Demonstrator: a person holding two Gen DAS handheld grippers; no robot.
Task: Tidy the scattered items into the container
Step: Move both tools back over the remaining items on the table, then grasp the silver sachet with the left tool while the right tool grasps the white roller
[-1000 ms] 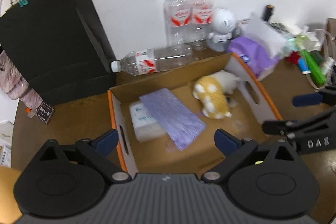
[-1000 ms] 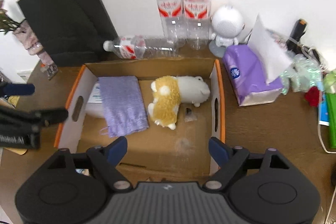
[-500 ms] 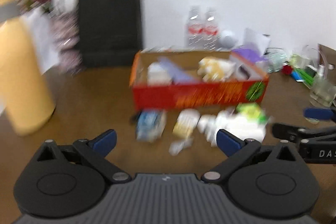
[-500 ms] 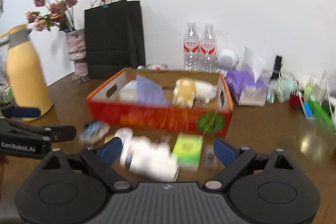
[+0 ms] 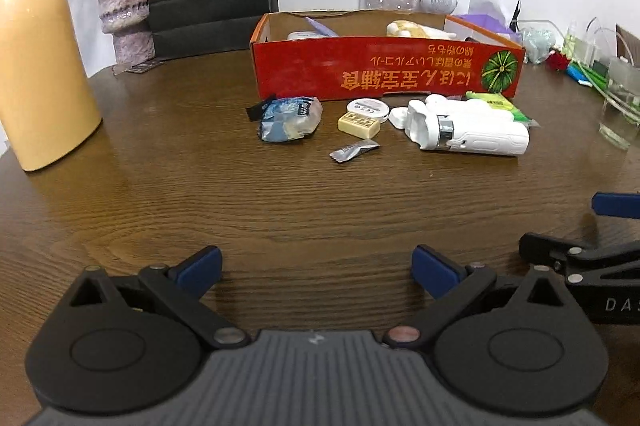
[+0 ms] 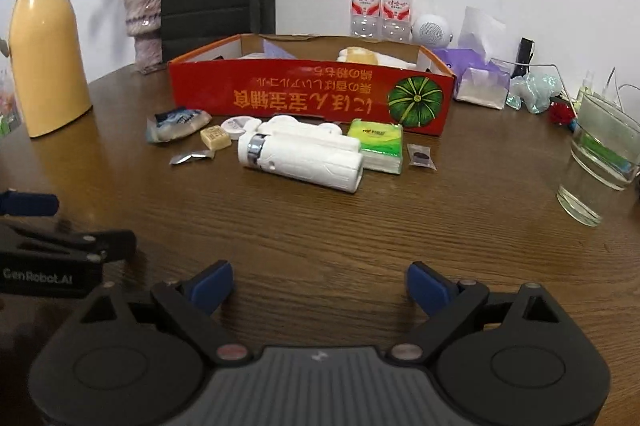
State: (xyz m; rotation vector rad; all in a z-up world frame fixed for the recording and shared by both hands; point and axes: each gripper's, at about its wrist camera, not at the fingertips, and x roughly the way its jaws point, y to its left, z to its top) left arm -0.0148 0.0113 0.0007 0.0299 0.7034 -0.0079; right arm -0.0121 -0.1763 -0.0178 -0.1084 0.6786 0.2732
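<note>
Both grippers, left gripper (image 5: 316, 266) and right gripper (image 6: 320, 282), spread empty above table (image 5: 320, 202).

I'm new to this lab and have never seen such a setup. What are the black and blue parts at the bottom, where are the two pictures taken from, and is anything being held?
There is no robot: a person holds one two-finger tool in each hand, and each carries a wide-angle camera looking along its fingers. One picture is from the left tool, the other from the right tool; the blue pieces are the finger pads. Both stand open and hold nothing. On the wooden table ahead sits a red cardboard box with a few things already inside. In front of it lie loose items: a white device, a green tissue pack, a blue-and-white packet, a small yellow block and a silver wrapper.
</note>
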